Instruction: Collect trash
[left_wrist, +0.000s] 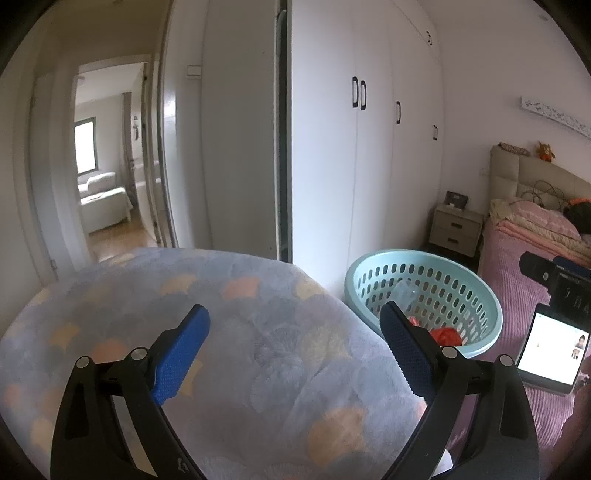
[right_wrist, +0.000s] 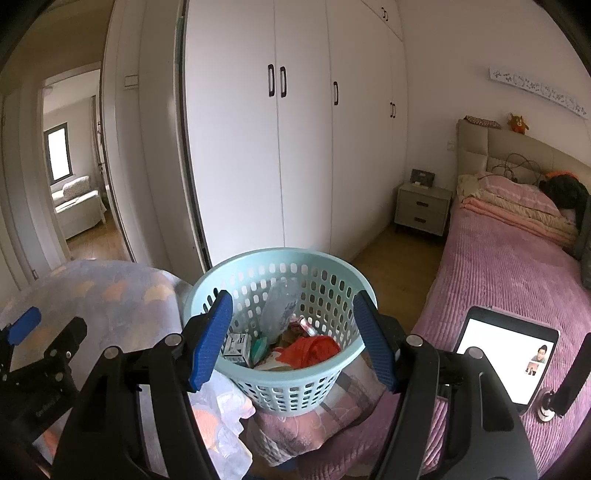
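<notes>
A pale blue basket (right_wrist: 280, 325) of trash sits on a folded cover at the corner of a pink bed (right_wrist: 517, 273), framed between the blue fingers of the right gripper (right_wrist: 291, 339), whose jaws stand well apart with nothing held; whether the fingers touch the basket's sides cannot be told. Inside lie a clear plastic bottle (right_wrist: 279, 306), a small printed carton (right_wrist: 236, 345) and a crumpled red wrapper (right_wrist: 314, 349); the carton's print is too small to read, and the lower layers of trash are hidden. The left gripper (left_wrist: 295, 350) hovers, jaws wide and empty, over a blue-grey patterned blanket (left_wrist: 221, 332) that hides whatever is beneath it. A tablet (right_wrist: 506, 350) with a lit white screen lies on the bed, its lower edge cut off behind the right gripper's frame. White wardrobe doors (right_wrist: 295, 147) fill the background.
</notes>
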